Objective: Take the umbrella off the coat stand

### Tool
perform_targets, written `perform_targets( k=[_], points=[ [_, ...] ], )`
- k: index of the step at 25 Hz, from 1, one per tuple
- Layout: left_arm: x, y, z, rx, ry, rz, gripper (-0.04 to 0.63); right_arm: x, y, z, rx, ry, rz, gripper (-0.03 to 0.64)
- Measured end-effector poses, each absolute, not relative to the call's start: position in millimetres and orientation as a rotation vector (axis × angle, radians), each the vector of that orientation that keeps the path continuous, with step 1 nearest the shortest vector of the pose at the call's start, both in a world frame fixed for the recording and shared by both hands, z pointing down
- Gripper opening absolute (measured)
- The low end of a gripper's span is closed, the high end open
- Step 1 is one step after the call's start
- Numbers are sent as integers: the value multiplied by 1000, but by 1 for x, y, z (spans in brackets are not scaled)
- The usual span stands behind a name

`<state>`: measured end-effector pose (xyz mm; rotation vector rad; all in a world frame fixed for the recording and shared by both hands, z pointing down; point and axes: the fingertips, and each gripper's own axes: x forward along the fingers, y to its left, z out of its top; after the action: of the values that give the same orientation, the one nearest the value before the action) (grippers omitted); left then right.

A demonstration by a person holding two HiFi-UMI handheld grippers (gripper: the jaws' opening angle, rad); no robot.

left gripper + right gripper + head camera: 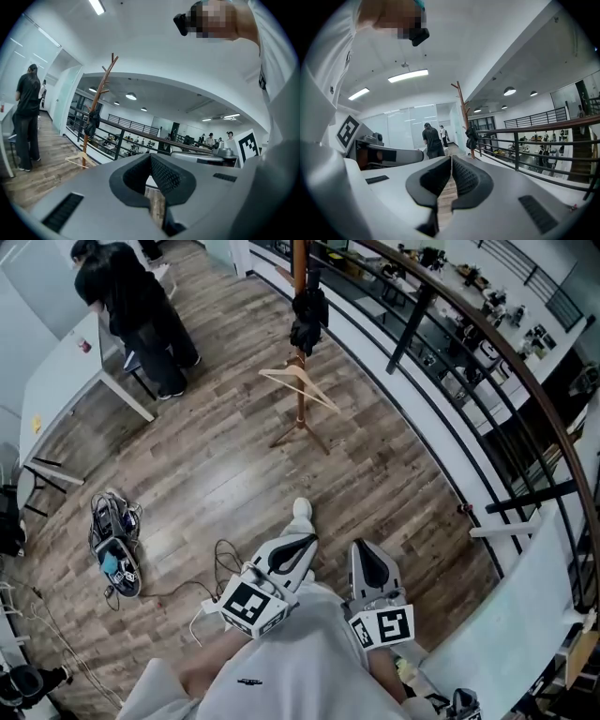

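Wooden floor (216, 474) lay open between us and the coat stand (301, 404) beside the black railing (441, 348). The dark umbrella (308, 320) hung on it, well apart from our left gripper (302, 542) and right gripper (366, 554), both pinched together and empty.

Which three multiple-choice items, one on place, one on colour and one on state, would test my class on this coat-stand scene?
1. Where does the umbrella hang?
A. on the coat stand
B. on a door handle
C. in a bucket

2. What colour is the umbrella?
A. red
B. black
C. yellow

3. How do the jaws of the right hand-held gripper stand?
A. wide apart
B. clamped on the umbrella
C. together, empty

Answers: A, it hangs against the stand's pole; B, it looks black in the head view; C, the pads meet with nothing between them.
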<state>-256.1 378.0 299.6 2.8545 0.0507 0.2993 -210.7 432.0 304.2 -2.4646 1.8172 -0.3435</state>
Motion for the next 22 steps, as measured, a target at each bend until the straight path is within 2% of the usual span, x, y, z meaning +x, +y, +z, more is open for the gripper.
perform_targets(
  k=[9, 22],
  points=[
    [-156, 294, 315, 2850, -23, 312, 20, -123, 364, 315, -2465, 1866, -365, 35],
    [-21, 128, 296, 2856, -175, 251, 20, 17, 193, 294, -2399, 1986, -314, 35]
  ],
)
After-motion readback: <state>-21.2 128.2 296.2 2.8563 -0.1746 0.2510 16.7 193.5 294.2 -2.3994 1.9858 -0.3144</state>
